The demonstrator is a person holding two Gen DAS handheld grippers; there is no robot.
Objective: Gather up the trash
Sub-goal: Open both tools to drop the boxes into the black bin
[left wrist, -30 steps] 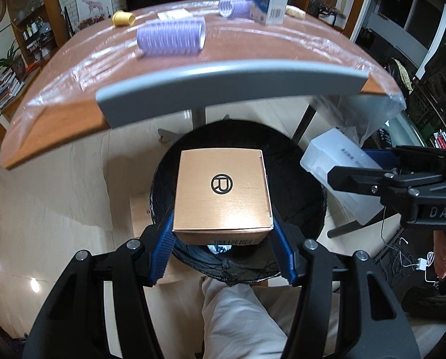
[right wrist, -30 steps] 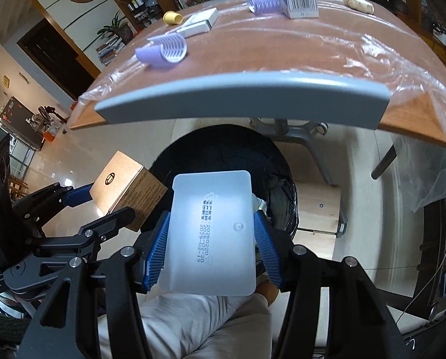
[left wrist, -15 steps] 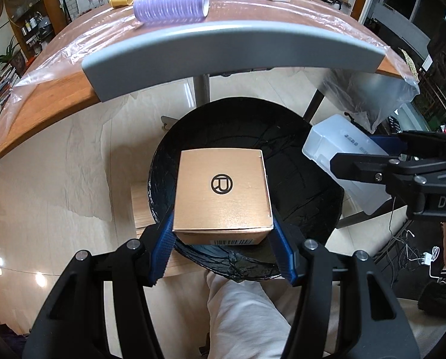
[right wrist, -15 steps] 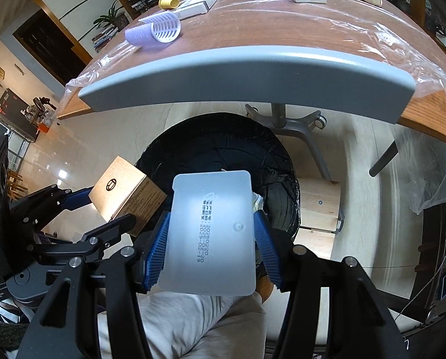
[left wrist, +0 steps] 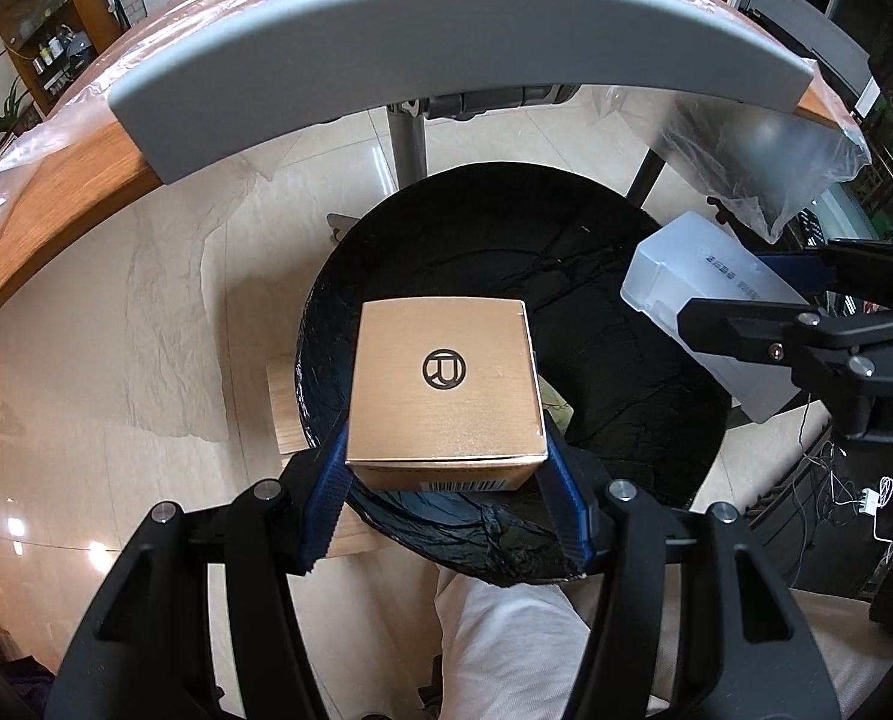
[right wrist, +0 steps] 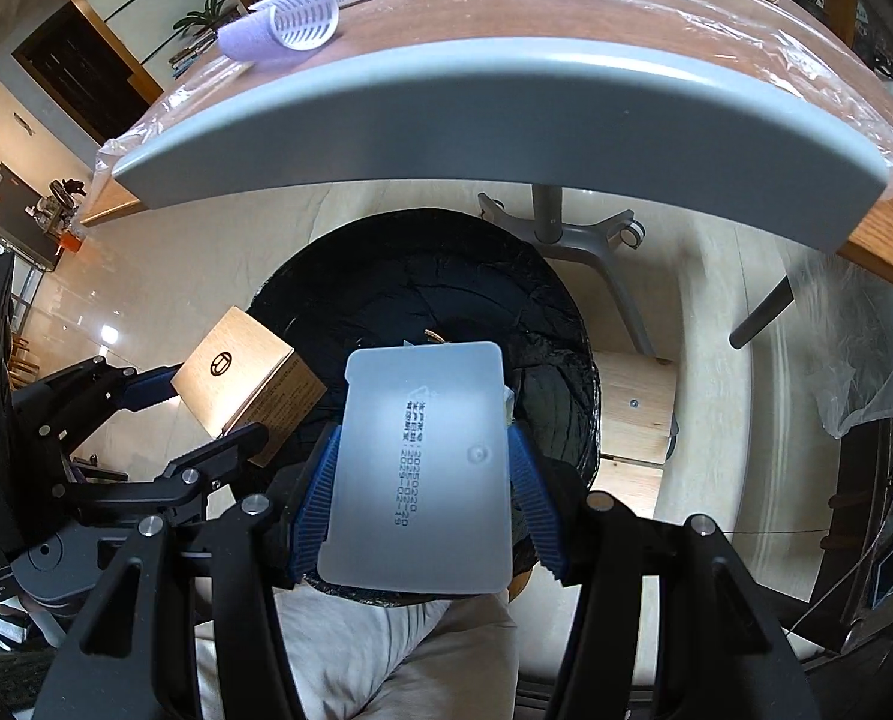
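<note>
Since a second ago both grippers have come down toward the round black bin lined with a black plastic bag (left wrist: pixel 626 396): its mouth now fills far more of each view, and the grey-edged wooden table under clear plastic sheet (left wrist: pixel 446 60) has slid up to the top of the pictures. Neither grip has changed.

The left gripper (left wrist: pixel 446 480) has its blue-padded jaws clamped on the two sides of a square tan cardboard box with a black circular logo on top (left wrist: pixel 443 378). The box hangs level over the near left part of the bin's mouth, barcode side facing the camera.

The right gripper (right wrist: pixel 419 504) has its jaws clamped on the long sides of a frosted translucent plastic box with black printed date text (right wrist: pixel 422 468). It hangs over the near rim of the bin, to the right of the cardboard box and apart from it.

Inside the bin a small pale crumpled scrap (left wrist: pixel 557 408) shows beside the cardboard box; the rest is dark liner.

On the table lie a purple ribbed hair roller (right wrist: pixel 290 24), a yellow cap, a flat white box and a carton. A light trouser leg (left wrist: pixel 506 642) sits below the grippers.
</note>
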